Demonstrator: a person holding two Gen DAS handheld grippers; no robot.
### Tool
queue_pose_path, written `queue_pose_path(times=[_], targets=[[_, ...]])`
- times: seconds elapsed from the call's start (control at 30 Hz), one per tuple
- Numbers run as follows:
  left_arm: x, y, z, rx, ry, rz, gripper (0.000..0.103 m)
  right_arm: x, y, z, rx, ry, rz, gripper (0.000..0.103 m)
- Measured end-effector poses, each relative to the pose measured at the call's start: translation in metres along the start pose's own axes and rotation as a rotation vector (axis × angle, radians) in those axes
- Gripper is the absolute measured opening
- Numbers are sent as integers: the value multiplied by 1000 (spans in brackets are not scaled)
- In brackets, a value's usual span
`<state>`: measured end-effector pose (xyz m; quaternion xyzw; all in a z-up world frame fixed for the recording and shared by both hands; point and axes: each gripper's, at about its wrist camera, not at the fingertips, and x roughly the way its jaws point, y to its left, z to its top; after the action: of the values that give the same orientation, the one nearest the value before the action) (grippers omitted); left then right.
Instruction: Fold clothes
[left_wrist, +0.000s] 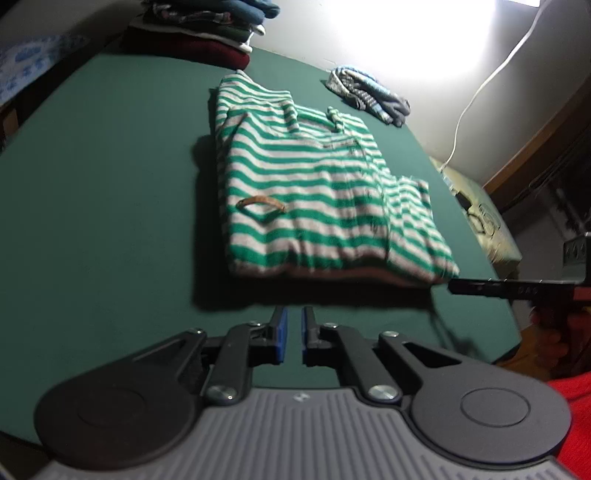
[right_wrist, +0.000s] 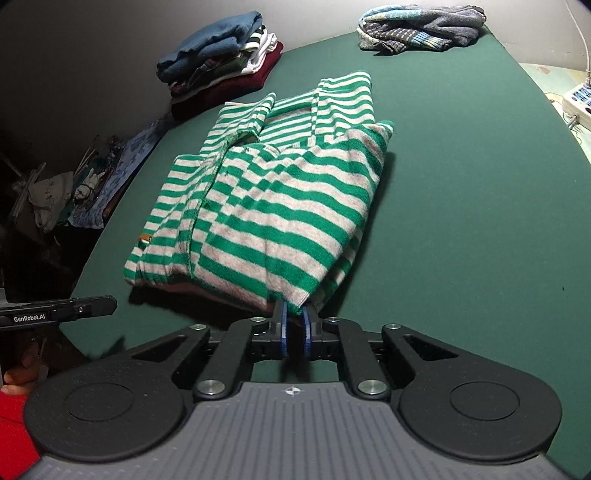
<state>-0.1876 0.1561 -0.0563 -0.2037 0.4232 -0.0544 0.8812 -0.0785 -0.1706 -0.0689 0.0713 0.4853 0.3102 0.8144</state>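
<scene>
A green-and-white striped shirt (left_wrist: 314, 192) (right_wrist: 266, 206) lies folded into a rectangle on the dark green table (left_wrist: 110, 184) (right_wrist: 461, 221). My left gripper (left_wrist: 293, 314) hovers just short of the shirt's near edge with its blue pads nearly together and nothing between them. It shows from the side in the right wrist view (right_wrist: 110, 304). My right gripper (right_wrist: 294, 310) is at the shirt's near right corner, and the hem there sits pinched between its blue pads. Its tip (left_wrist: 452, 286) meets that corner in the left wrist view.
A stack of folded clothes (left_wrist: 207, 33) (right_wrist: 221, 62) sits at the table's far left corner. A crumpled blue-grey knit garment (left_wrist: 369, 92) (right_wrist: 421, 29) lies at the far right. A white cable (left_wrist: 476, 92) and power strip (right_wrist: 578, 101) are beyond the right edge. A red sleeve (left_wrist: 572, 398) is near.
</scene>
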Motion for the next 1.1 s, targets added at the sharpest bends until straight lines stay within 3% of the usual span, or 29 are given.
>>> queue_pose_path(times=[0.07,0.1,0.13,0.17,0.2,0.23,0.33,0.43,0.53,0.6,0.63,0.67,0.7,0.73,0.87,1.0,1.03,1.1], targets=[[-3,5,4,7,-24,34,2,-4,-7,-2,31,-33,-18,17],[-3,7,9,10,-40,51,4,-6,-10,-3,47,-49,-28,26],[-3,10,15,14,-62,68,20,-9,-15,-2,75,-74,-20,28],[-2,13,22,17,-83,85,53,-13,-18,1,98,-101,-8,28],[0,16,30,16,-97,89,64,-12,-18,8,96,-128,-12,31],[5,18,39,10,-104,78,70,-11,-17,15,86,-154,-21,42],[24,20,65,19,-122,90,73,-3,-14,39,51,-231,-56,56],[52,26,87,17,-105,112,78,21,-3,65,-50,-262,-137,56],[77,32,102,-10,-73,112,76,46,0,81,-140,-246,-181,57],[86,29,106,-6,-78,123,66,60,-4,87,-159,-228,-190,57],[89,28,107,-3,-81,128,51,64,-6,89,-157,-216,-193,57],[93,25,108,2,-79,129,23,65,-6,89,-155,-213,-183,55],[95,22,107,10,-72,126,11,65,-6,89,-153,-214,-167,43],[96,17,106,24,-75,133,5,64,-6,89,-151,-214,-152,23],[78,7,98,31,-143,135,0,58,-4,90,-142,-233,-69,16],[45,1,91,43,-204,141,0,35,-5,91,-95,-327,160,16],[44,1,89,51,-195,149,0,36,-6,93,-82,-332,175,16],[51,5,89,67,-162,182,0,48,-12,93,-76,-310,94,17]])
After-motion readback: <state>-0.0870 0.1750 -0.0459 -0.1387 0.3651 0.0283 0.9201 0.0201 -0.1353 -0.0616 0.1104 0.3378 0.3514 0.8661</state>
